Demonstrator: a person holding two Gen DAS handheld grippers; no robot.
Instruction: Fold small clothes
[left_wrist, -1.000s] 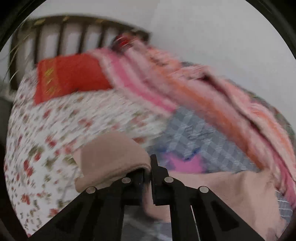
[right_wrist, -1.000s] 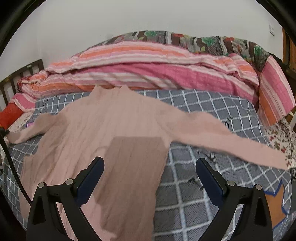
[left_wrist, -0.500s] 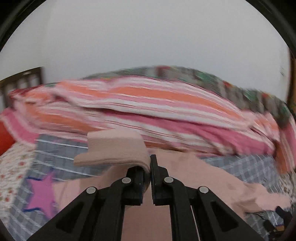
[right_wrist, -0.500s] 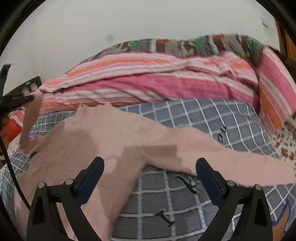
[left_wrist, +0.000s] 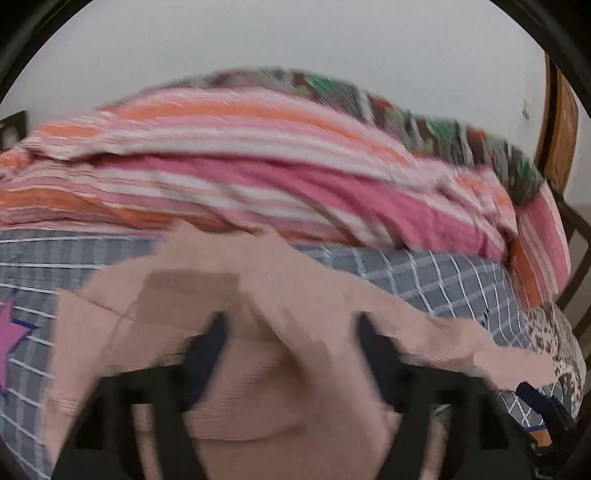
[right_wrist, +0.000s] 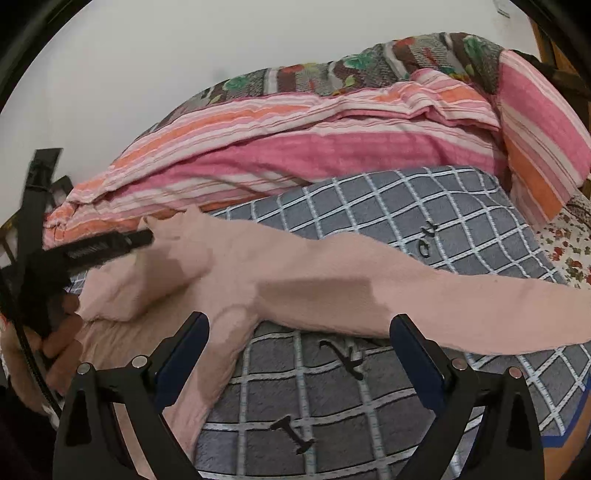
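Over pink sweater, left gripper jaws opening, right gripper wide

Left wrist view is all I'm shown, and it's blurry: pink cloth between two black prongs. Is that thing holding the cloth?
Observer: No. The left gripper has its jaws opening, with cloth between them unpinched. The right wrist view shows the folded sleeve lying on the sweater.
Operator: And the other tool?
Observer: The right gripper is open wide over the other sleeve, which stretches across the grey checked blanket.
Operator: Who carries mine?
Observer: A hand grips it at the picture's left edge.
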